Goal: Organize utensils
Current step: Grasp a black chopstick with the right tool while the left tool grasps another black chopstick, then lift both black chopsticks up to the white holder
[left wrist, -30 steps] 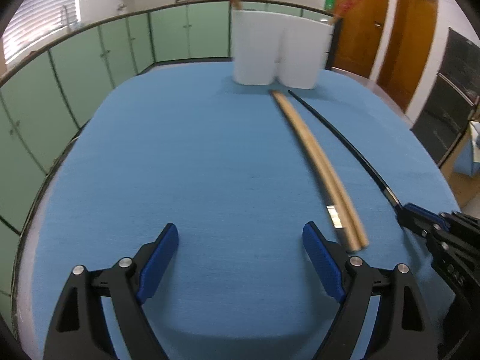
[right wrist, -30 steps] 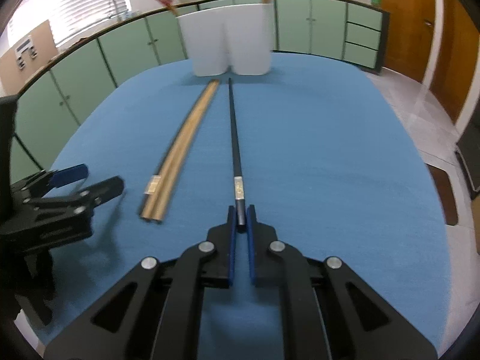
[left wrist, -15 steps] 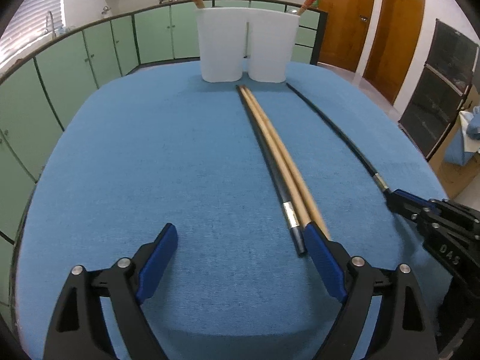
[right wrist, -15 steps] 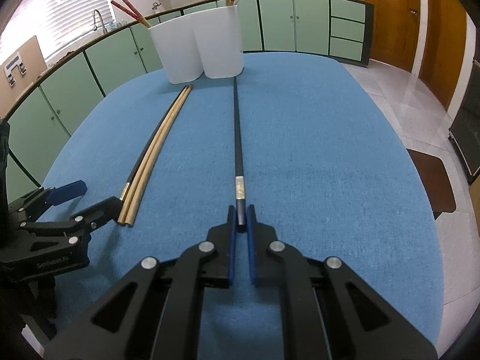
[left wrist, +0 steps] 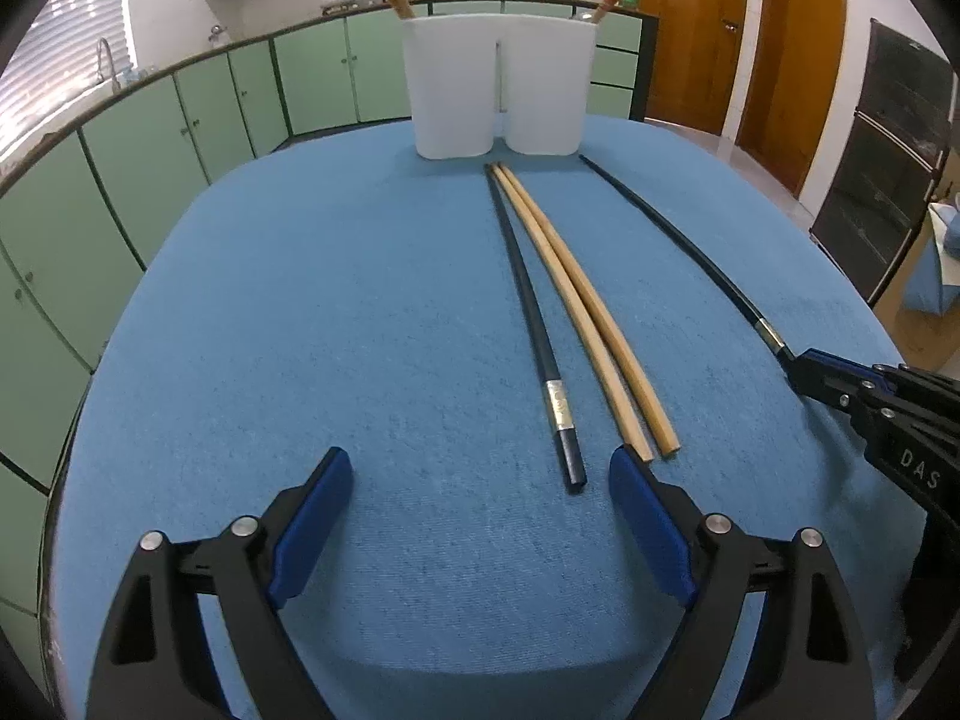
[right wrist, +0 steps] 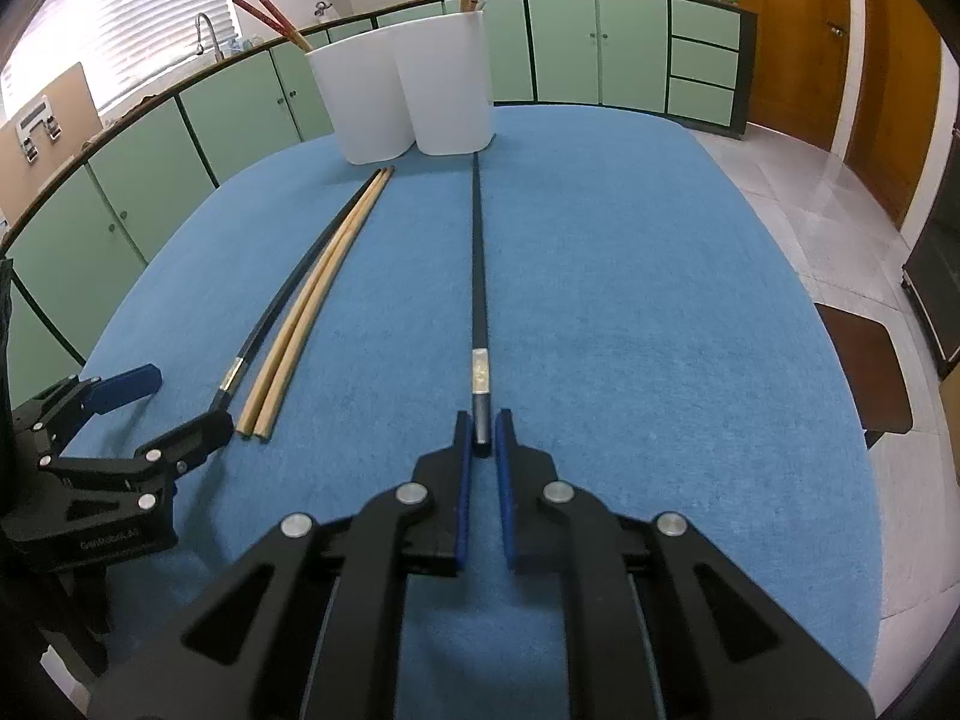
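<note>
On the blue tablecloth lie a black chopstick [left wrist: 531, 324] and two wooden chopsticks [left wrist: 591, 312], side by side, pointing at two white holders [left wrist: 498, 96] at the far edge. My left gripper [left wrist: 480, 516] is open, its jaws on either side of the black chopstick's near end. My right gripper [right wrist: 482, 441] is shut on the near end of a second black chopstick [right wrist: 478, 252], which rests on the cloth. In the right wrist view the left gripper [right wrist: 174, 414] sits at the ends of the black chopstick [right wrist: 282, 300] and the wooden pair [right wrist: 318, 288].
Both white holders [right wrist: 408, 96] hold red chopsticks [right wrist: 270, 15]. The blue table [left wrist: 300, 300] is rounded, with its edges close on the left and right. Green cabinets [left wrist: 180, 120] run behind; wooden doors [left wrist: 780, 48] stand at the right.
My left gripper has swung right and forward, so the black chopstick's end now lies between its open jaws. The right gripper stays shut on its chopstick.
</note>
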`<state>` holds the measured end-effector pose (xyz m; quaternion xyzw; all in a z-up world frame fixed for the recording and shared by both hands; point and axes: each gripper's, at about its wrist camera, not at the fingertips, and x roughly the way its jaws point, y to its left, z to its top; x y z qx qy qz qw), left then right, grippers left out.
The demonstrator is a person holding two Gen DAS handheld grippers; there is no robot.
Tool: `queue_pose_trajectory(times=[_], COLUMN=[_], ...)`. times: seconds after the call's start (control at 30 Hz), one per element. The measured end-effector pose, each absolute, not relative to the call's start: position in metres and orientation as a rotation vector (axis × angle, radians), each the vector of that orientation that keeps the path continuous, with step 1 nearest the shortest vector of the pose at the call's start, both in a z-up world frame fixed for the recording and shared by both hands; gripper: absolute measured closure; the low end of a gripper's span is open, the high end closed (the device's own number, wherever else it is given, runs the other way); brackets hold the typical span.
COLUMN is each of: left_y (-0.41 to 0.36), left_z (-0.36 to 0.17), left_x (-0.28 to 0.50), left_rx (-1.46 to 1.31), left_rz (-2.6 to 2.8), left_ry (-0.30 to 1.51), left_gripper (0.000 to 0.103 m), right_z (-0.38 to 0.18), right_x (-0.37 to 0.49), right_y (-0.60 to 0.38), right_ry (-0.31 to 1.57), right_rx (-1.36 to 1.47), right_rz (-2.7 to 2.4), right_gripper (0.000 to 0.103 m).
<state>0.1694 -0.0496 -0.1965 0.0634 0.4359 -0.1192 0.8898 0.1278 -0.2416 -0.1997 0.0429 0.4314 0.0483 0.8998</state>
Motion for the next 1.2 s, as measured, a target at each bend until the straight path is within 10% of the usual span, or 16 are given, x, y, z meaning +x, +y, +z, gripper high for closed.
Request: queue_pose_trajectory(times=[0.6, 1.2], left_y=[-0.061, -0.034], left_z=[-0.194, -0.120], left_x=[0.167, 0.152], left_rx=[0.065, 0.014], left_rz=[-0.270, -0.271], left_ry=[0.888, 0.724], left_gripper=[0.096, 0.096], right_z=[-0.203, -0.144], right_x=[0.134, 0.118], right_y=[-0.238, -0.251], right_ry=[0.896, 0.761], right_rx=[0.073, 0.087], right_rz=[0.107, 0.143], right_gripper=[0.097, 0.097])
